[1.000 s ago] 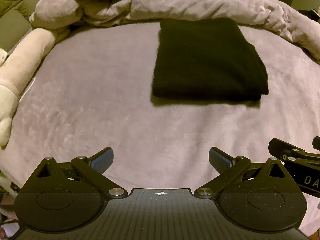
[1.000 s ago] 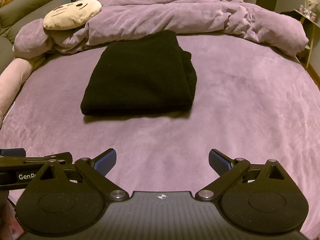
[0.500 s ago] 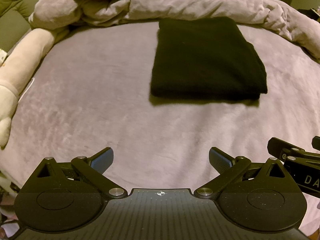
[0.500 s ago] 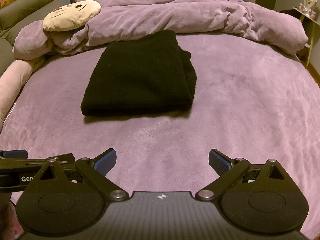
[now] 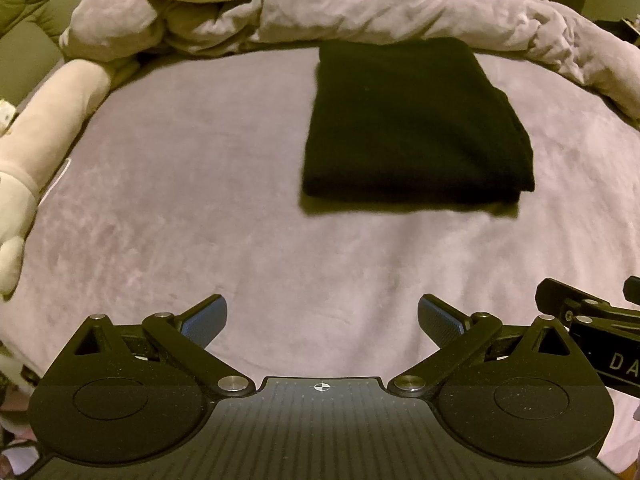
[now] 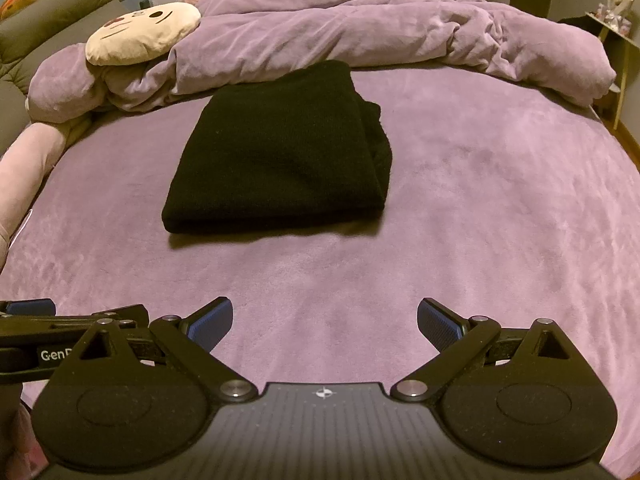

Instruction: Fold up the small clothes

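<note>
A black garment lies folded into a thick rectangle on the purple bed, its layered edge on the right side. My left gripper hovers open over the near part of the bed, well short of the garment, with nothing between its fingers. My right gripper is also open and empty, level with the left one and equally far from the cloth. The right gripper's body shows at the right edge of the left wrist view; the left gripper's body shows at the left edge of the right wrist view.
A bunched purple duvet runs along the far side of the bed. A cream plush pillow with a face rests on it at the left. A pink plush lies along the left edge. A shelf stands at the far right.
Both grippers stay open and nearly still; the views have shifted only slightly, with the garment unmoved on the bed.
</note>
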Tool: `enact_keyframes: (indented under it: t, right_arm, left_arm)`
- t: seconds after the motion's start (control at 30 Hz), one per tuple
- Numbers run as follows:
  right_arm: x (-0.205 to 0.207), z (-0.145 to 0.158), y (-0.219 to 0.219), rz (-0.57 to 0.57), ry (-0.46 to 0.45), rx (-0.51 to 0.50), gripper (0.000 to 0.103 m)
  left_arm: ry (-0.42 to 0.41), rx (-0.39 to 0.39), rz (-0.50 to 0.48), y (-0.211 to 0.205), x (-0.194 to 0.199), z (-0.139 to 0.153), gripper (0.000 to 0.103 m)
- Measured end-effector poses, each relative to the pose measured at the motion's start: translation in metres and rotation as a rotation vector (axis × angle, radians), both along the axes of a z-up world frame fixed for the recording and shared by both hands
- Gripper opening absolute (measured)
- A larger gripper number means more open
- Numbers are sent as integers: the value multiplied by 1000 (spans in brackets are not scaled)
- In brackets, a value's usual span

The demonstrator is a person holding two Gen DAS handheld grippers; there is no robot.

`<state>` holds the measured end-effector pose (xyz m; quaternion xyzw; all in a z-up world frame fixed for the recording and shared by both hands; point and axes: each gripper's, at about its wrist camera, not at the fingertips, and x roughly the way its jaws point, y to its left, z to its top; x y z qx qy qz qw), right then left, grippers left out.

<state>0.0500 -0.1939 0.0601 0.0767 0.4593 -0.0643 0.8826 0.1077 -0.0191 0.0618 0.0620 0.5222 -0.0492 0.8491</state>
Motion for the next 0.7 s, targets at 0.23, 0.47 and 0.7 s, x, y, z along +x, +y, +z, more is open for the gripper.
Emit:
enact_keyframes:
  t: [0.23, 0.47, 0.7]
  right_arm:
    - [-1, 2, 1, -1, -3, 3, 99]
    - [1, 3, 0, 1, -3, 7, 99]
    - [4, 3, 1, -8, 1, 9, 99]
  left_arm:
    - [0, -4, -3, 3, 2, 2, 103]
    - [-10, 3, 3, 0, 1, 2, 103]
    - [4, -6, -9, 0, 3, -1, 103]
